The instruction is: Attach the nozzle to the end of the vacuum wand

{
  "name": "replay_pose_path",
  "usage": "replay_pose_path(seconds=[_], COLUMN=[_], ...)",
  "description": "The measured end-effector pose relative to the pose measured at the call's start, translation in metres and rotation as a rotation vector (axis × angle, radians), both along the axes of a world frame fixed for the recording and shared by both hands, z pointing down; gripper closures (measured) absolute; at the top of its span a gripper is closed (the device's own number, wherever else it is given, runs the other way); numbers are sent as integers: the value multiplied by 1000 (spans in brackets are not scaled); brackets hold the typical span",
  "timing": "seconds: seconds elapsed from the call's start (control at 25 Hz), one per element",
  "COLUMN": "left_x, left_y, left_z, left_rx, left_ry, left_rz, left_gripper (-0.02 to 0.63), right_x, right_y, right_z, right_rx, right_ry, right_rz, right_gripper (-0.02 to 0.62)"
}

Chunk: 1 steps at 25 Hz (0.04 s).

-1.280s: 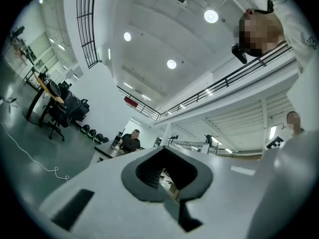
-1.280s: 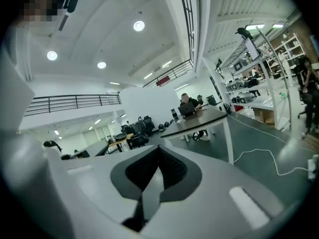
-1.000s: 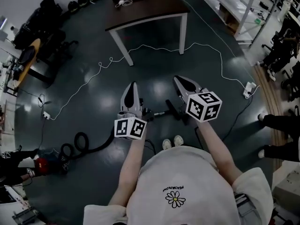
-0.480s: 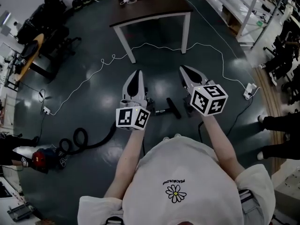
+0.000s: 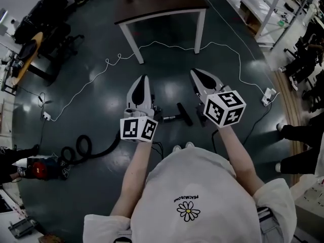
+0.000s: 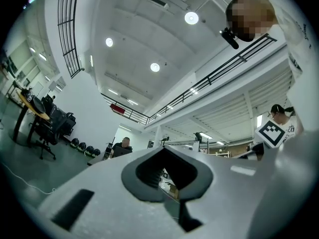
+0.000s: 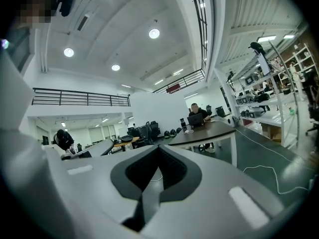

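In the head view a black floor nozzle (image 5: 184, 114) lies on the dark floor, far below and between my two grippers. A short dark wand (image 5: 168, 118) runs from it toward the left, where a black hose (image 5: 96, 153) curls off to a red vacuum body (image 5: 36, 167). Whether nozzle and wand are joined I cannot tell. My left gripper (image 5: 144, 79) is shut and holds nothing. My right gripper (image 5: 196, 72) is also shut and empty. In the left gripper view the left gripper (image 6: 168, 153) points up at the ceiling. In the right gripper view the right gripper (image 7: 158, 151) points level across the hall.
A dark table (image 5: 162, 6) with white legs stands ahead. A thin white cable (image 5: 152, 45) snakes over the floor to a power strip (image 5: 268, 96). My shoes (image 5: 180, 147) are just behind the nozzle. Office chairs (image 5: 38, 39) stand at left, and seated people's legs (image 5: 298, 133) at right.
Both grippers stay shut and empty. The right gripper has risen a little, and both have rolled slightly. The nozzle and wand lie where they were.
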<state>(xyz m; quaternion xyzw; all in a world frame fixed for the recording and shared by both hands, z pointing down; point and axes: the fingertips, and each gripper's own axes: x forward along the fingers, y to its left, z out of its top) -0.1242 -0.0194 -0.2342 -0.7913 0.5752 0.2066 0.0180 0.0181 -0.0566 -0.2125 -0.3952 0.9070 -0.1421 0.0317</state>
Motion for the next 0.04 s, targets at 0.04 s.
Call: replay_pose_path(seconds=[0.04], left_x=[0], left_y=[-3], left_z=[1], left_rx=[1], left_ry=[-2], left_rz=[2], left_gripper=[603], right_x=[-2], right_y=[-3], right_z=[1], right_rx=[0], right_ry=[1], right_rz=[0], right_gripper=[589])
